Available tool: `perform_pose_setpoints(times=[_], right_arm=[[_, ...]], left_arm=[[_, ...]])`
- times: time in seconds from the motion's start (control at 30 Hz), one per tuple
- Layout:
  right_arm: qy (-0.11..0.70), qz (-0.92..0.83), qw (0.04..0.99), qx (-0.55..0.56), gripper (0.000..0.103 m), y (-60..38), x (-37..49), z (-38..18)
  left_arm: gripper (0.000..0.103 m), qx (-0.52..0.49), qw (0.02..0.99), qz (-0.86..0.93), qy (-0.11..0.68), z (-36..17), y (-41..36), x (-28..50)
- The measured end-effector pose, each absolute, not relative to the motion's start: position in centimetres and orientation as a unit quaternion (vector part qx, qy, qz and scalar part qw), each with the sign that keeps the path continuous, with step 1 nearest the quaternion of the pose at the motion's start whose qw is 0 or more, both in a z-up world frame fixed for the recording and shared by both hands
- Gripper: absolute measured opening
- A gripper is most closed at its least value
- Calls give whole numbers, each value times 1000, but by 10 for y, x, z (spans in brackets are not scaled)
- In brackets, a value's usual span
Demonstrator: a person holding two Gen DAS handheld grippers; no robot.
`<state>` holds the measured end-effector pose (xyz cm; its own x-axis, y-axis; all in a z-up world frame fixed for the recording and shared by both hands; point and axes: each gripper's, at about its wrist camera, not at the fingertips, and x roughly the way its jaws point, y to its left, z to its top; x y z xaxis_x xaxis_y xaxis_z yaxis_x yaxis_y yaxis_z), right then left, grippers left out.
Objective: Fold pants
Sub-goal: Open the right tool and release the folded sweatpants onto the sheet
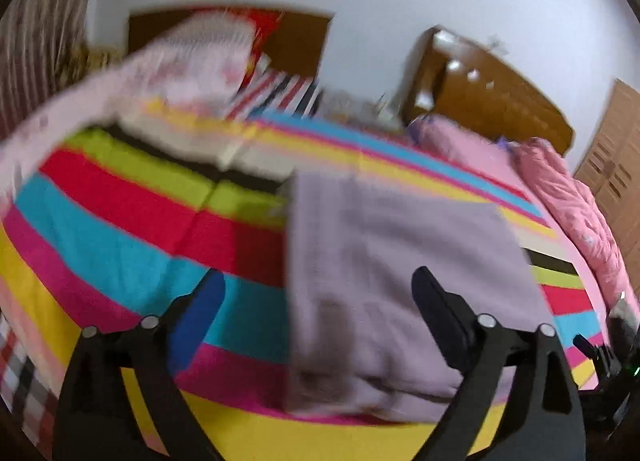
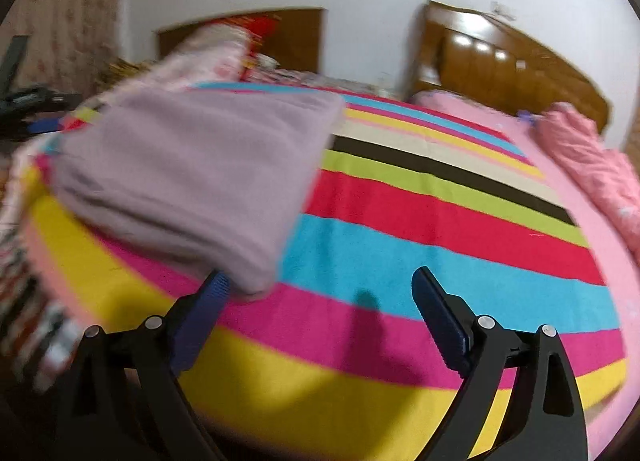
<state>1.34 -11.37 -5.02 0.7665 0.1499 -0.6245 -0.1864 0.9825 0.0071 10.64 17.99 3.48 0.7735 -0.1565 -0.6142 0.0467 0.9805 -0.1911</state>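
Note:
The folded lilac pants [image 1: 400,261] lie flat on the striped bedspread [image 1: 120,221]. In the left wrist view my left gripper [image 1: 320,289] is open just above them. Its right finger [image 1: 432,301] hangs over the pants and its left finger [image 1: 208,297] over the bare stripes, neither pressing the cloth. In the right wrist view the pants [image 2: 192,173] lie to the upper left as a thick folded stack. My right gripper [image 2: 320,293] is open over the bedspread [image 2: 440,253]. Its left finger [image 2: 212,297] is close to the stack's near corner, with nothing between the fingers.
A crumpled pink quilt [image 2: 592,157] lies along the right side of the bed, below a wooden headboard [image 2: 500,61]. A pale pink patterned blanket [image 1: 168,73] is piled at the far left. A wooden door [image 1: 620,165] stands at the right. Both views are blurred.

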Motion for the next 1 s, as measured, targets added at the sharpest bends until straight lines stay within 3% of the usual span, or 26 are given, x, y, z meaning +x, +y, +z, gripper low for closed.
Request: perform_pose_setpoints(times=[0.17, 0.3, 0.43, 0.57, 1.0], right_arm=[[299, 186, 934, 66, 70, -124, 2, -26], [292, 194, 935, 57, 48, -104, 26, -11], [318, 197, 927, 15, 34, -74, 34, -24], [319, 198, 927, -15, 34, -67, 22, -46], [337, 202, 920, -12, 35, -66, 32, -24]], left_arm=[[100, 23, 950, -103, 293, 50, 113, 87], [100, 64, 939, -76, 330, 31, 85, 109], [100, 72, 918, -55, 387, -2, 90, 116], [102, 75, 914, -55, 395, -25, 102, 105], [102, 66, 923, -55, 376, -31, 112, 101]])
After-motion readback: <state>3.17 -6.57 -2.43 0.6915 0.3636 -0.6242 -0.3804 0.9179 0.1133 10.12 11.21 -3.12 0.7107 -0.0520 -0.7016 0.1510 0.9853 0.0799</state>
